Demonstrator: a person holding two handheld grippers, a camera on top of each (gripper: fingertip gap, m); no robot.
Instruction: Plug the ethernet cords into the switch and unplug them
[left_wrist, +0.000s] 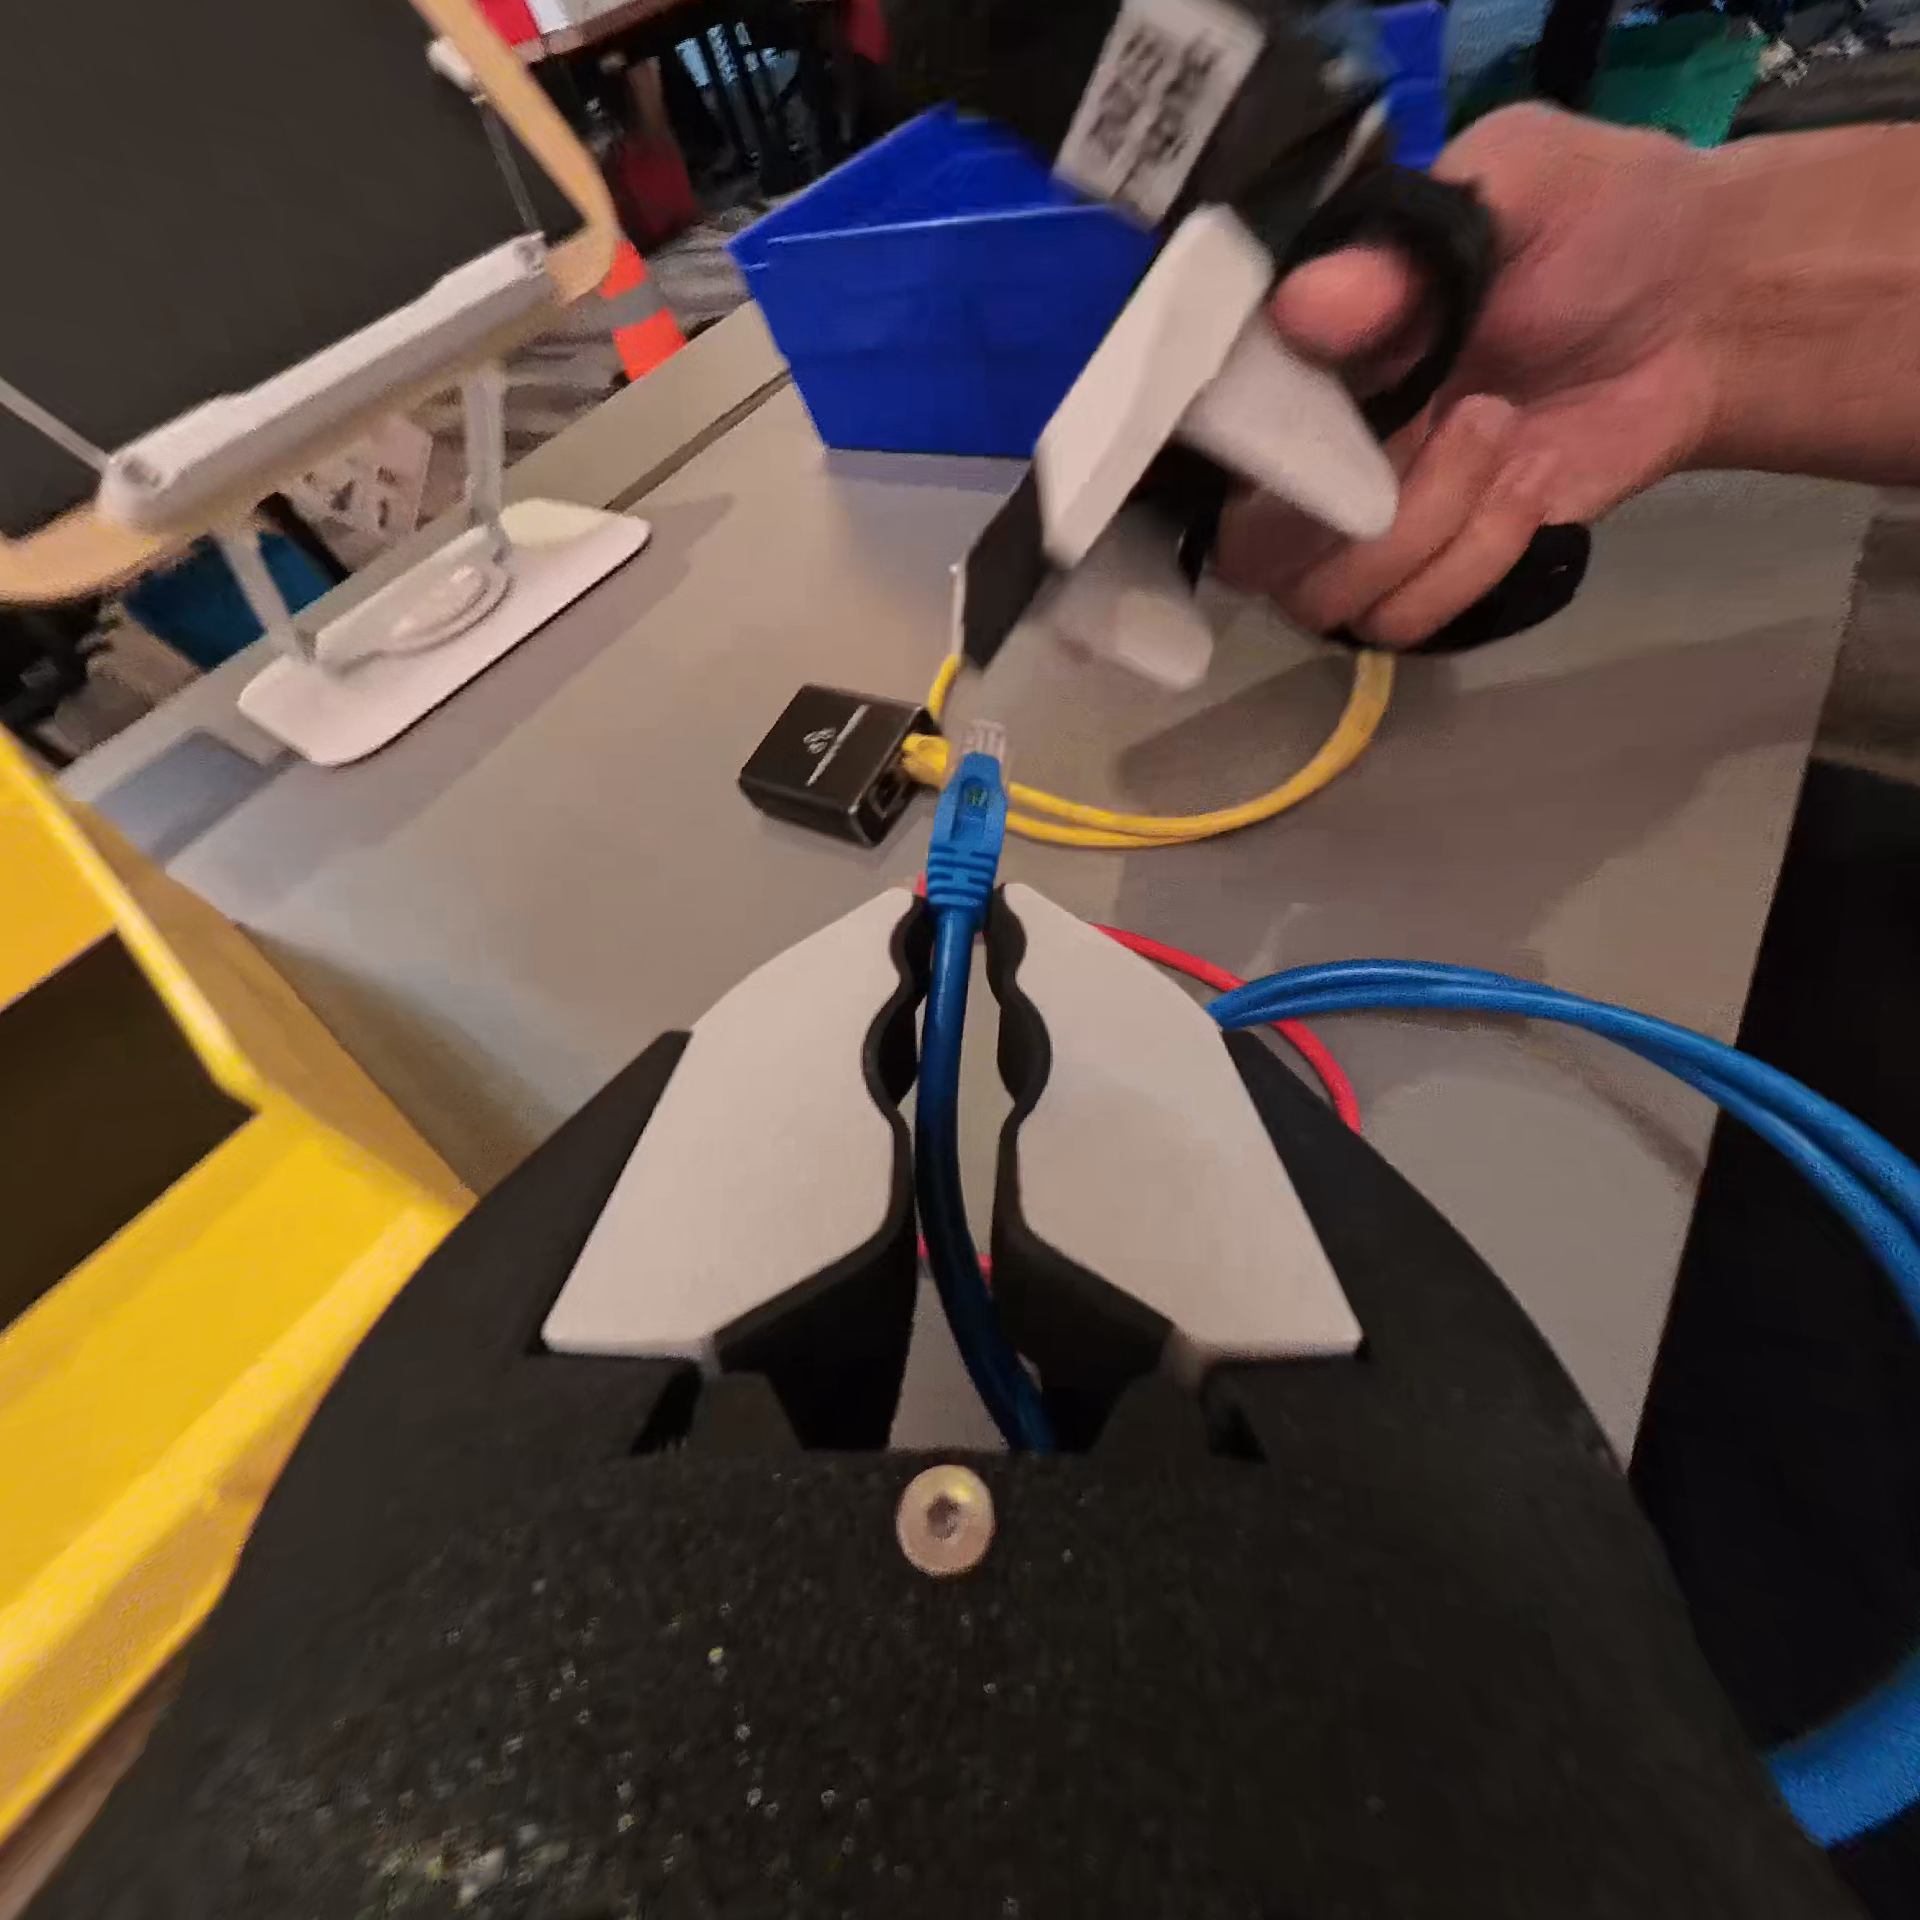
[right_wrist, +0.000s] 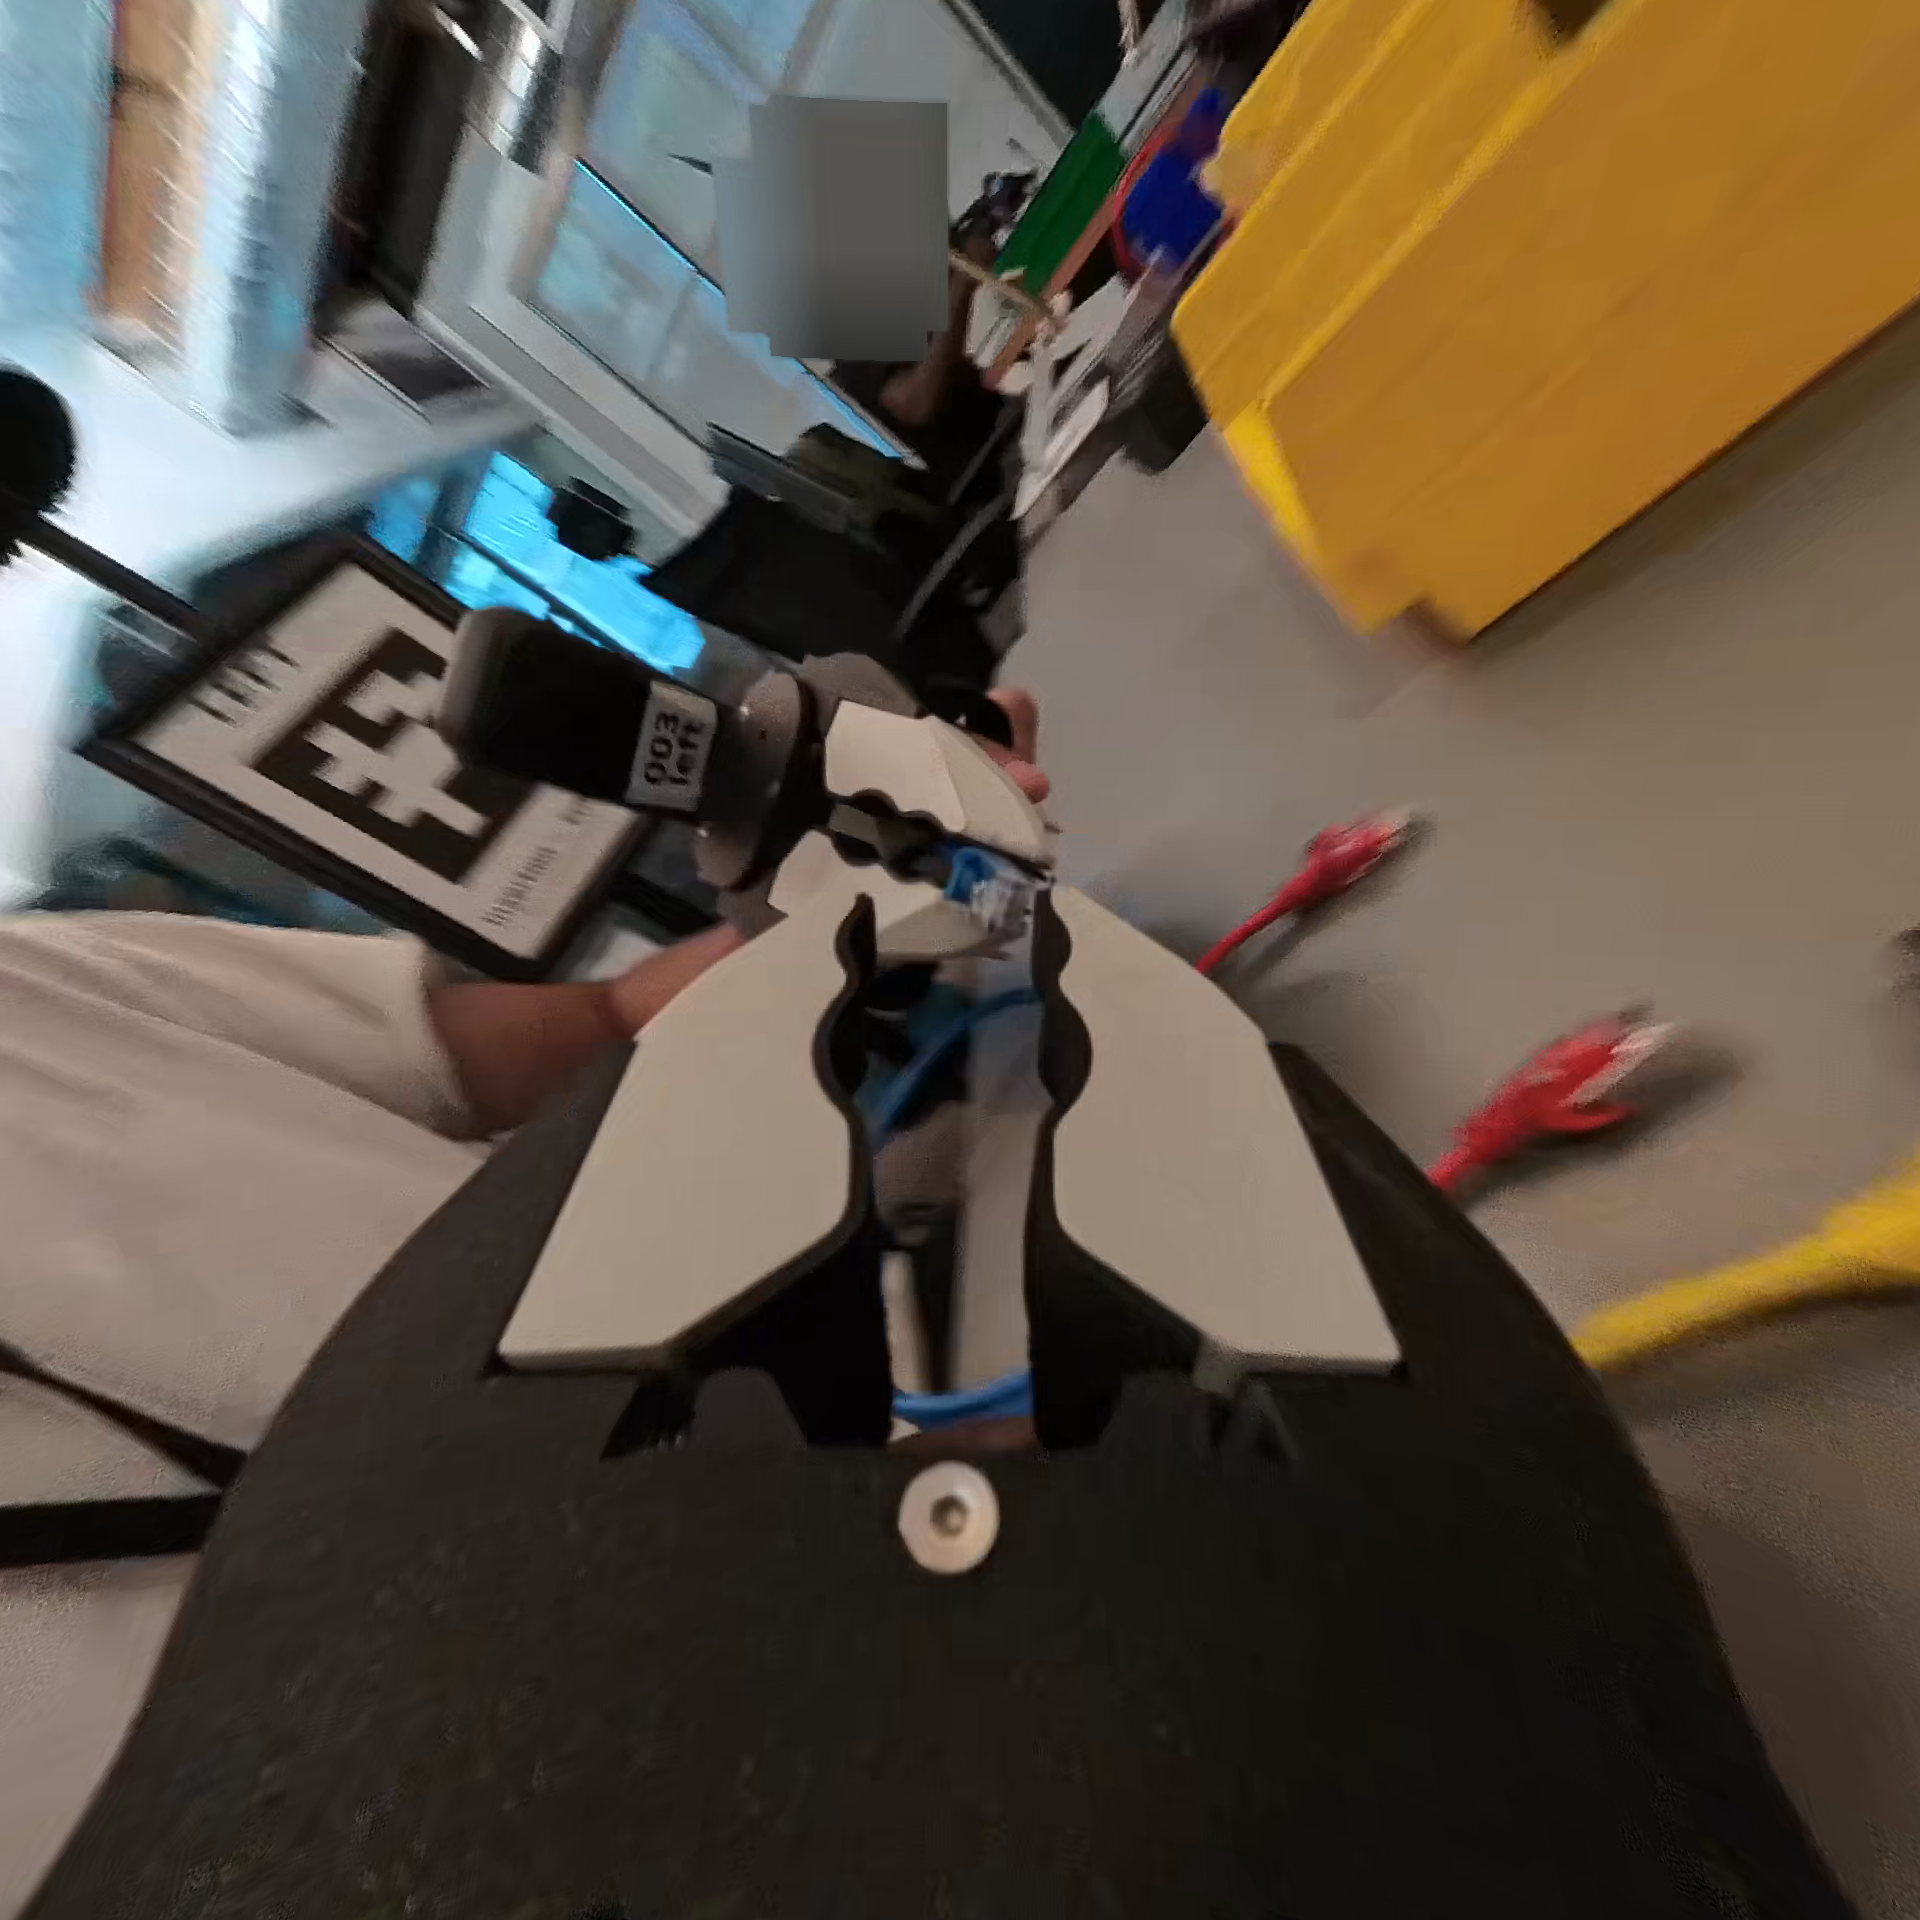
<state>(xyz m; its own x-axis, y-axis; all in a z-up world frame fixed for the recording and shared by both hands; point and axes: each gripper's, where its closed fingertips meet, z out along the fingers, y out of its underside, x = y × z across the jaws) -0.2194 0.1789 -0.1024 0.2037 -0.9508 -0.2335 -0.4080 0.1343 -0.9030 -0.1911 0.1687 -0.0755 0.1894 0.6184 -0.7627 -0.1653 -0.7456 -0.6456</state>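
Left gripper (left_wrist: 961, 904) pinches blue cord (left_wrist: 961, 831) short of switch (left_wrist: 831, 764) — right gripper (right_wrist: 951, 925) seemingly spread.

Yellow bin (left_wrist: 156, 1195), blue bin (left_wrist: 935, 312), white stand (left_wrist: 416, 644) on grey table (left_wrist: 623, 935)

Blue cord's (left_wrist: 951, 1039) loop cut off at right edge; right hand-held gripper (left_wrist: 1091, 613) motion-blurred.

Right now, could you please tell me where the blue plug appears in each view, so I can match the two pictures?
Left wrist view: the blue plug sits at centre, sticking out past the left gripper that clamps its cord, just short of the switch.
Right wrist view: it is at centre, blurred, in the far gripper beyond the open right gripper.
Shared landmark: the yellow bin.
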